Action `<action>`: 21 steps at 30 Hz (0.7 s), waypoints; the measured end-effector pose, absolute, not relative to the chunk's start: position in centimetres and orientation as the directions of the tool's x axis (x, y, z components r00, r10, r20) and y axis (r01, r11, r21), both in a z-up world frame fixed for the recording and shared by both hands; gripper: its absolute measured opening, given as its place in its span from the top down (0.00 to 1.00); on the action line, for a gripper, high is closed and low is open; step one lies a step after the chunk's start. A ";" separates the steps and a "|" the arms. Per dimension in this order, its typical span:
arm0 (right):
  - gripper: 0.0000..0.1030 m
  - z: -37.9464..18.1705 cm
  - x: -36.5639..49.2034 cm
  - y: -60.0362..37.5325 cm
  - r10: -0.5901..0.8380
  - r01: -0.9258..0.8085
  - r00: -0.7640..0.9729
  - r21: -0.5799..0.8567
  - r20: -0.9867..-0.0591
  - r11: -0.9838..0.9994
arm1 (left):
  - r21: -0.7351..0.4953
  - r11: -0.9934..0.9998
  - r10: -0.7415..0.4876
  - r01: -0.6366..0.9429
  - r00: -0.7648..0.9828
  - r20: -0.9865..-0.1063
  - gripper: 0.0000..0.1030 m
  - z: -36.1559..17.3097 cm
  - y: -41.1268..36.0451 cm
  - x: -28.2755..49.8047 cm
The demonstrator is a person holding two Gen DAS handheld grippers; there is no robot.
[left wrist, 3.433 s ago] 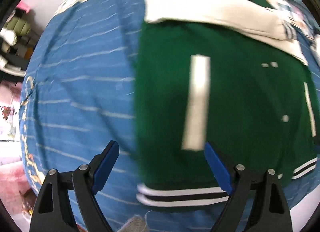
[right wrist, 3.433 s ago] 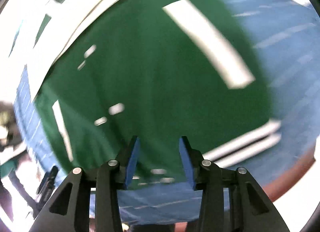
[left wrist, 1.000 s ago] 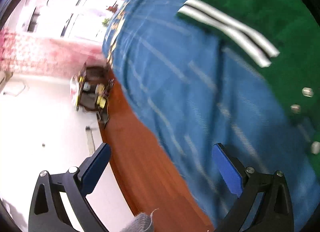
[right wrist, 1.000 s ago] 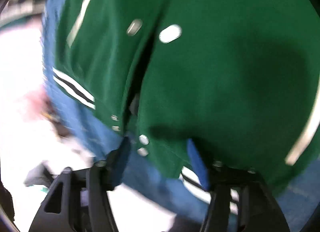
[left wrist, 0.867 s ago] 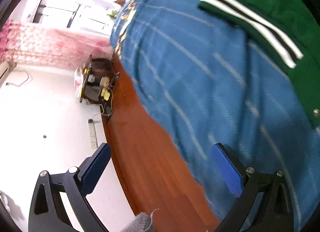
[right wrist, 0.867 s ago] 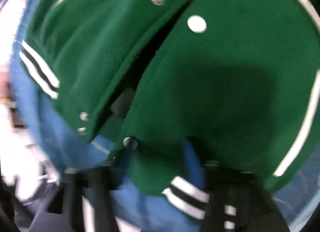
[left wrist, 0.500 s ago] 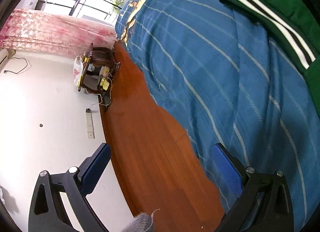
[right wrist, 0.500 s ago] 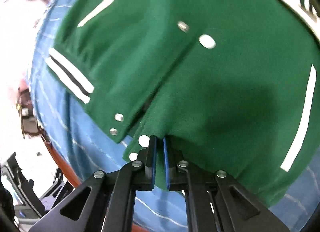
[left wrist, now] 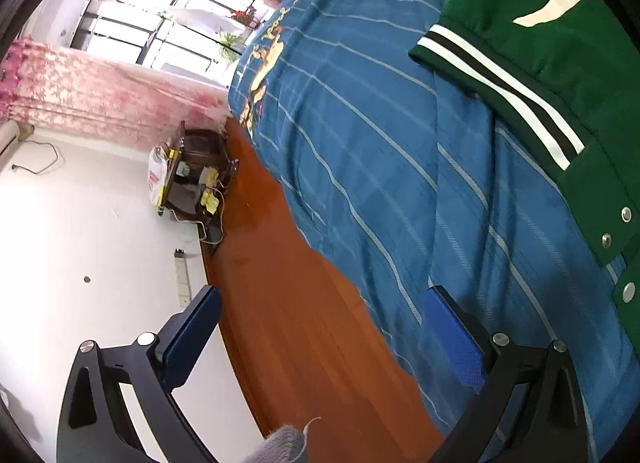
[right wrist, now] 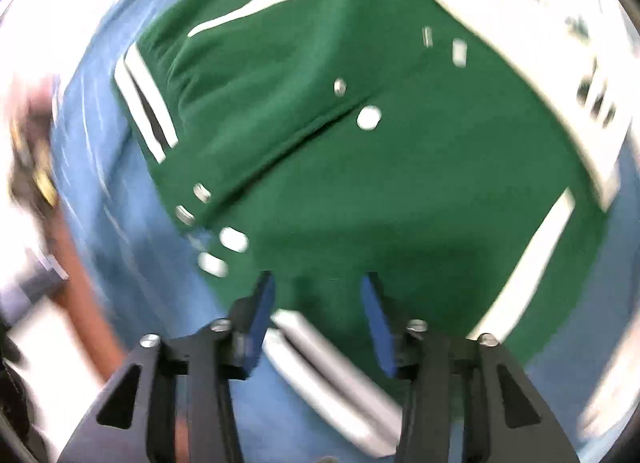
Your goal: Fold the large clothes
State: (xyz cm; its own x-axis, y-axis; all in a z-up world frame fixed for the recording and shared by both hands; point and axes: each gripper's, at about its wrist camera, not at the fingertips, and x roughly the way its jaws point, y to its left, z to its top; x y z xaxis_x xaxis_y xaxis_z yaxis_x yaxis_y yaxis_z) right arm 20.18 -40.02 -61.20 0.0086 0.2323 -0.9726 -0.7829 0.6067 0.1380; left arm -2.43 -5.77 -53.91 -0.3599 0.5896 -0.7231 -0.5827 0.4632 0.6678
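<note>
A green varsity jacket (right wrist: 380, 167) with white sleeves, snap buttons and a striped hem lies on a blue striped bedspread (right wrist: 132, 271). The right wrist view is blurred. My right gripper (right wrist: 318, 315) is open and empty, just above the jacket's bottom hem by the front opening. My left gripper (left wrist: 320, 331) is wide open and empty, out over the bed's edge, with the jacket's striped hem corner (left wrist: 504, 91) up and to its right.
In the left wrist view the blue bedspread (left wrist: 380, 151) hangs over a red-brown wooden bed frame (left wrist: 304, 323). A dark bedside stand (left wrist: 192, 175) with bags and cables stands by the white wall. Pink curtains (left wrist: 88, 95) cover a bright window.
My right gripper was shut on the jacket's front edge half a second ago and has now opened and let it go. My left gripper has drifted slightly, staying open.
</note>
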 end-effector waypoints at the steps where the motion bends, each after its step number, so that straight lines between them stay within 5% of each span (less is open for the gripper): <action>1: 0.52 -61.2 19.0 -39.8 0.216 -0.838 0.061 0.068 -0.975 0.542 | 0.658 0.464 0.569 -0.593 -0.370 -0.735 0.00 -54.1 -5.6 -2.8; 6: 0.52 -63.2 11.5 -37.9 0.212 -0.960 0.263 -0.234 -0.941 0.153 | 0.648 0.430 0.465 -0.629 -0.460 -0.756 0.00 -55.7 -4.3 -5.5; 11: 0.53 -66.6 5.5 -34.2 0.255 -0.864 0.479 -0.503 -0.840 -0.035 | 0.684 0.379 0.455 -0.623 -0.518 -0.724 0.00 -55.9 -3.0 -8.5; 12: 0.56 -67.0 5.2 -33.2 0.251 -0.858 0.491 -0.513 -0.834 -0.029 | 0.689 0.378 0.463 -0.619 -0.518 -0.719 0.00 -55.8 -3.0 -8.6; 13: 0.71 -66.8 5.6 -33.3 0.247 -0.863 0.490 -0.505 -0.836 0.000 | 0.693 0.376 0.472 -0.615 -0.516 -0.715 0.00 -55.7 -3.0 -8.8; 15: 0.77 -67.5 4.7 -28.6 0.226 -0.886 0.459 -0.461 -0.860 0.045 | 0.690 0.378 0.473 -0.617 -0.512 -0.717 0.00 -55.5 -2.9 -9.0; 18: 0.74 -66.4 3.2 -27.3 0.250 -0.878 0.469 -0.479 -0.847 0.024 | 0.677 0.383 0.462 -0.628 -0.505 -0.729 0.00 -55.4 -2.6 -9.3; 21: 0.58 -67.9 1.8 -27.0 0.231 -0.838 0.508 -0.538 -0.830 -0.090 | 0.671 0.387 0.462 -0.632 -0.497 -0.734 0.00 -55.3 -2.5 -9.3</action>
